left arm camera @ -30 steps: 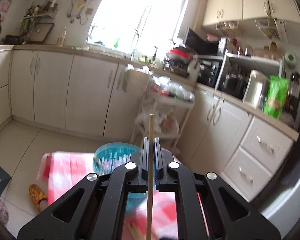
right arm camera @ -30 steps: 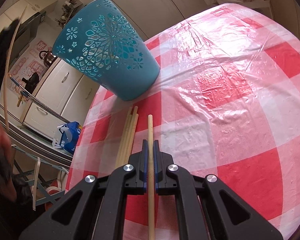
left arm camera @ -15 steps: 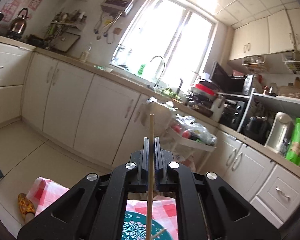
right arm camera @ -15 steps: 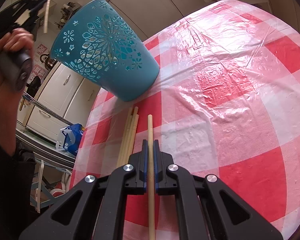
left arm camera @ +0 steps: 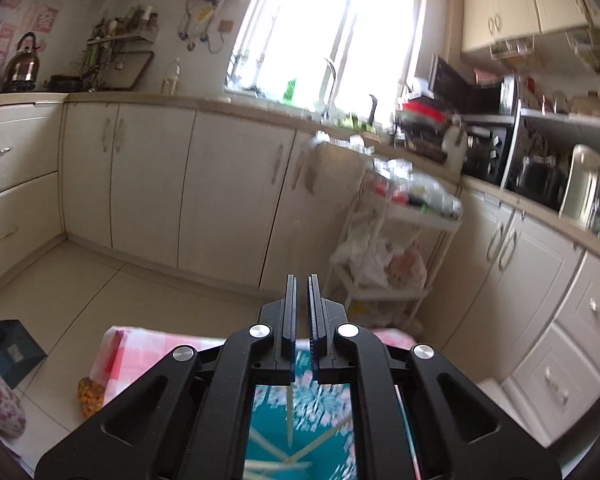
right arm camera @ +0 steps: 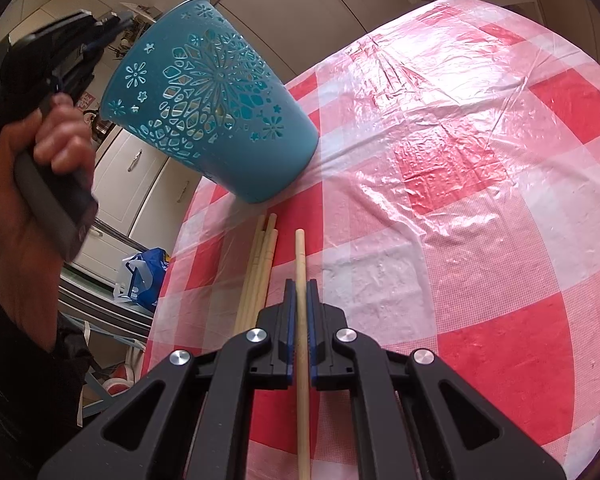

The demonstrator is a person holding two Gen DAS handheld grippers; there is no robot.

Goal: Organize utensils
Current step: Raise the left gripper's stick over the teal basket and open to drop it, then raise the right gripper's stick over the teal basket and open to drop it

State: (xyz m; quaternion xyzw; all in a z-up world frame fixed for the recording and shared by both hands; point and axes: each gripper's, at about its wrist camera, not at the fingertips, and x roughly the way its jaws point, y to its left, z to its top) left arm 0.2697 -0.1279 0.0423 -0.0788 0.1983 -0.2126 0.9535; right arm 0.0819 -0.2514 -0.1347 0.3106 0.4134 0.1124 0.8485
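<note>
- Left gripper [left arm camera: 301,316] is up above the teal cutout holder [right arm camera: 210,114], fingers slightly apart with nothing between them. You can see it from the right wrist view too, with the person's left hand [right arm camera: 40,176] wrapped around the handle, just left of the holder's rim.
- Looking down past the left gripper's fingers, there's a chopstick [left arm camera: 290,416] standing nearly upright inside the holder, plus a couple more lying crossed at the bottom. It's all a bit blurry.
- Right gripper [right arm camera: 300,312] is low over the red-and-white checked tablecloth [right arm camera: 480,208], fingers pinching a single wooden chopstick [right arm camera: 300,264] that runs straight along them, tip pointing toward the holder.
- Just left of that one, a bundle of three chopsticks [right arm camera: 260,260] lies flat on the cloth, tips near the holder's base.
- The holder itself stands on the cloth near the table's far-left edge.
- Background in the left wrist view: cream kitchen cabinets [left arm camera: 228,184] and a bright window [left arm camera: 332,28].
</note>
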